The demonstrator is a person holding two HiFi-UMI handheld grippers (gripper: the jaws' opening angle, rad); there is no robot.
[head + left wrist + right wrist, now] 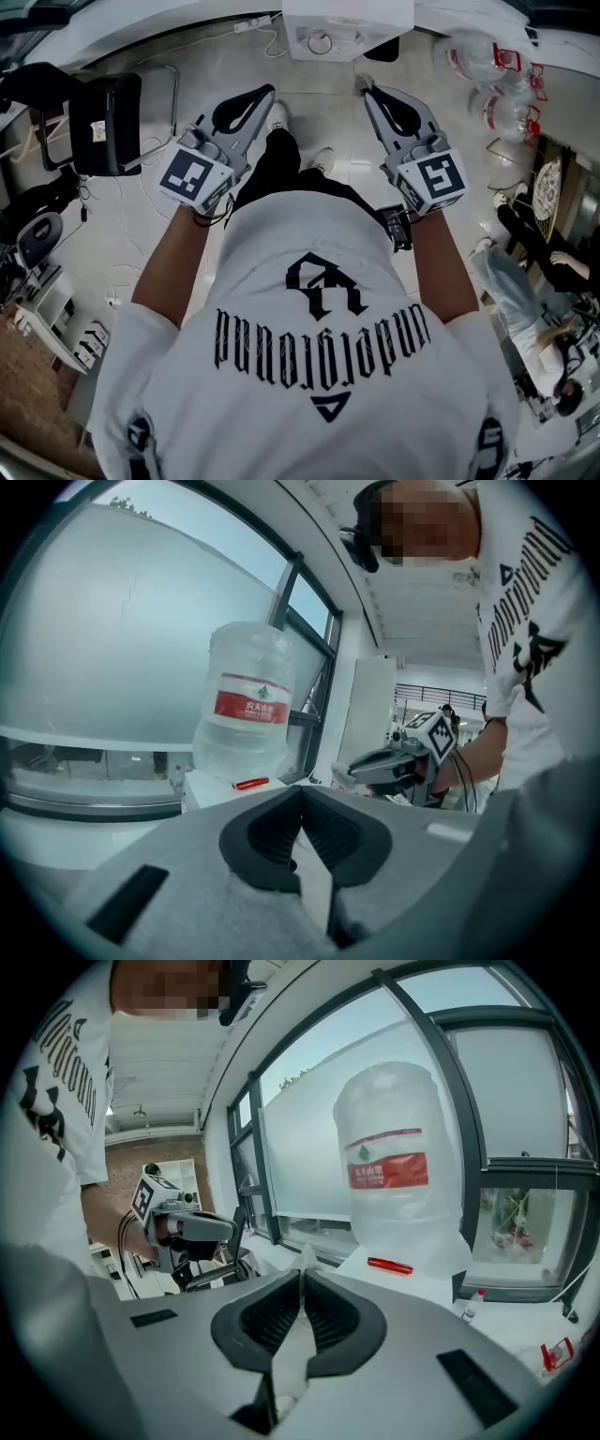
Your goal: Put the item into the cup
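We log the left gripper (265, 92) and right gripper (366, 87) with fingers (272, 834) pressed together on nothing, no item or cup in any view, so reaching blind risks knocking the water jug (394, 1162).

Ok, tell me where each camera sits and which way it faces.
Head view: on the person's head, facing steeply down; shows white printed T-shirt, forearms, left gripper and right gripper.
Left gripper view: rides the left gripper, looks along its shut jaws at a large clear water bottle with red label; shirt at right.
Right gripper view: rides the right gripper, along its shut jaws, same bottle; shirt at left.
Shared: both gripper views show the bottle and the other gripper.
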